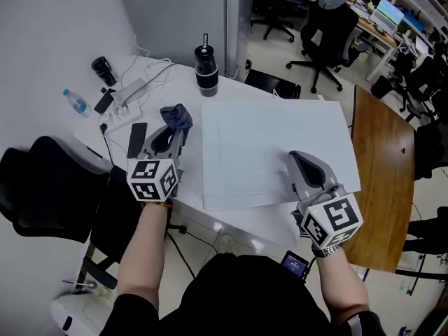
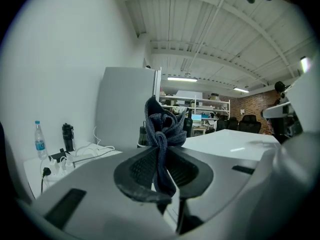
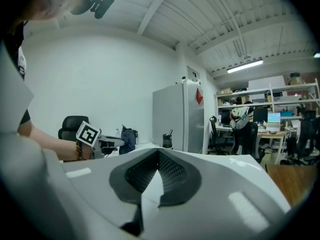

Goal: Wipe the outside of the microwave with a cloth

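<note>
Left gripper [image 1: 171, 140]: jaws closed on a dark blue cloth [image 1: 177, 117], which bunches up above the fingertips. The cloth is just beside the left edge of the microwave [image 1: 280, 138] (only its white top shows).

Right gripper [image 1: 295, 158]: jaws fully together with nothing between them, over the microwave's near right part.

On the table [image 1: 175, 89] beyond the cloth:
- a black flask [image 1: 206, 67] near the microwave's far left corner
- a power strip [image 1: 127, 92] with cables
- a phone [image 1: 136, 139]
- a water bottle [image 1: 75, 101]

A black chair [image 1: 42, 187] stands at the left.

No legible text, only square coded markers on left claw [image 1: 173, 133] and right claw [image 1: 295, 157]
</note>
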`<state>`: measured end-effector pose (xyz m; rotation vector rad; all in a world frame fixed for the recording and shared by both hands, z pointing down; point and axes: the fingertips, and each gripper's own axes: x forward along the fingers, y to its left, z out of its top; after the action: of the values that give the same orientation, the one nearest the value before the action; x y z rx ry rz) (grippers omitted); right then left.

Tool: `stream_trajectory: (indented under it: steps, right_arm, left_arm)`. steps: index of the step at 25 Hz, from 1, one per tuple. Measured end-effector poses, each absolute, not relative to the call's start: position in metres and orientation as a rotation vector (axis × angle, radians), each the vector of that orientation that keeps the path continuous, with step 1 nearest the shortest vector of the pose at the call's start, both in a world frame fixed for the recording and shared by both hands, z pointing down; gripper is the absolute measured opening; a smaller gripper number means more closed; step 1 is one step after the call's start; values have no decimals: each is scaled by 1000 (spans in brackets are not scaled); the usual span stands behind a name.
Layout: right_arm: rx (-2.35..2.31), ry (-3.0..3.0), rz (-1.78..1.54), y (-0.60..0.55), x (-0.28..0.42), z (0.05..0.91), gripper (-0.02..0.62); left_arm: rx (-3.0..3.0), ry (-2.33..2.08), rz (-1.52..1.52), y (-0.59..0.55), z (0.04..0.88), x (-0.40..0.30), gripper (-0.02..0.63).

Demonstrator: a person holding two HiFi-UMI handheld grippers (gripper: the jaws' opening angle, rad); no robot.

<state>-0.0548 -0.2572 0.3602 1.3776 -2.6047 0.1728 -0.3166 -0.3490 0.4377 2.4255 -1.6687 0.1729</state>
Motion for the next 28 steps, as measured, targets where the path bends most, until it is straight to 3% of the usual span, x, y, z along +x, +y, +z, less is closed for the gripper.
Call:
stream_trajectory:
  steps: [12, 28]
  right_arm:
    - [1308, -2677, 162, -194, -17, 349, 0]
    - [1253, -2745, 121, -89, 43, 338, 0]
  left_arm:
    - [2510, -1735, 120, -238, 346, -273, 58]
    - [2645, -1532, 34, -93, 327, -108, 58]
